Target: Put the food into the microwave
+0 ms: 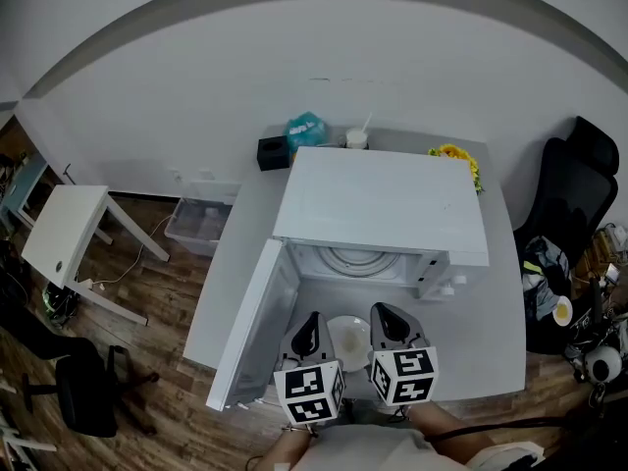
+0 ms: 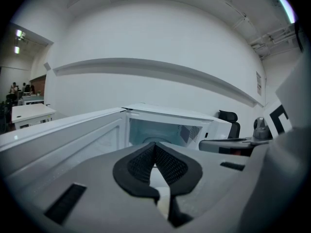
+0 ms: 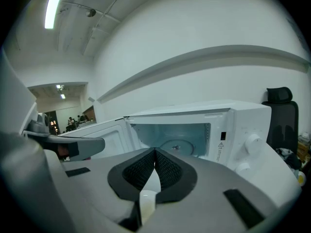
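Note:
A white plate (image 1: 347, 340) with pale food on it hangs in front of the open microwave (image 1: 383, 204), just above the table's near edge. My left gripper (image 1: 312, 318) is shut on the plate's left rim and my right gripper (image 1: 385, 309) is shut on its right rim. In the left gripper view the left gripper (image 2: 155, 143) has its pads together, with a white sliver of plate (image 2: 162, 202) below them. The right gripper (image 3: 155, 150) likewise pinches the white rim (image 3: 146, 200). The microwave door (image 1: 253, 327) swings out to the left. The turntable (image 3: 176, 147) inside is bare.
Behind the microwave stand a black box (image 1: 273, 152), a teal bag (image 1: 305, 130), a cup (image 1: 356, 138) and yellow flowers (image 1: 456, 155). A black chair (image 1: 574, 194) is at the right. A small white table (image 1: 64, 234) and a plastic bin (image 1: 201, 219) are at the left.

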Demonstrator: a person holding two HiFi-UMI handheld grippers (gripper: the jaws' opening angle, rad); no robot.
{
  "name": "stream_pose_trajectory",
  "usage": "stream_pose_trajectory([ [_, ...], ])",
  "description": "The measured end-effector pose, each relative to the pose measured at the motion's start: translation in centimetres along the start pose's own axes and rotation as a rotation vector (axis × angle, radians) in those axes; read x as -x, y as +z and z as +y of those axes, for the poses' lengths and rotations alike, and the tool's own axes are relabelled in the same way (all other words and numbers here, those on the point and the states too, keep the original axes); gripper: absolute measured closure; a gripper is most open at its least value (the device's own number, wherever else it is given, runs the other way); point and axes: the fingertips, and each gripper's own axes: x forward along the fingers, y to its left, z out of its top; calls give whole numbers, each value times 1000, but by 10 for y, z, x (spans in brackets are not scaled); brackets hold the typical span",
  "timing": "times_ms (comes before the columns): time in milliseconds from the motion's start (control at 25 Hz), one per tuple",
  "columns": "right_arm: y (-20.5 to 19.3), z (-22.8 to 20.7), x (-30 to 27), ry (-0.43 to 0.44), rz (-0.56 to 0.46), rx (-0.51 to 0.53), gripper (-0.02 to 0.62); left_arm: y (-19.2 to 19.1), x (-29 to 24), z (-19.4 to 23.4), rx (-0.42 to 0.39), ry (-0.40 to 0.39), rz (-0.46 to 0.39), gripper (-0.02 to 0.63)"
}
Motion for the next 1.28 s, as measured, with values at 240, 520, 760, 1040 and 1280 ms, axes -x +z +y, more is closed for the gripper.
stream_pose_trajectory([
  [240,-6,-1,-1,19,6,-3,580,-8,-3,-2,9,8,15,603],
  [520,-15,-8,-6,5,18,-9,580,-20,-9,-5,7,-12,42,603],
  [760,-43,-6,-15,44,88,-25,571,-64,-20,-3,40,-59,170,597],
  [1040,-77,-16,-18,38,165,-59,511,-106,-23,-5,74,-85,268,497],
  [1280,-115,-31,-21,-1,237,-99,508,-140,-24,8,89,-52,337,499],
])
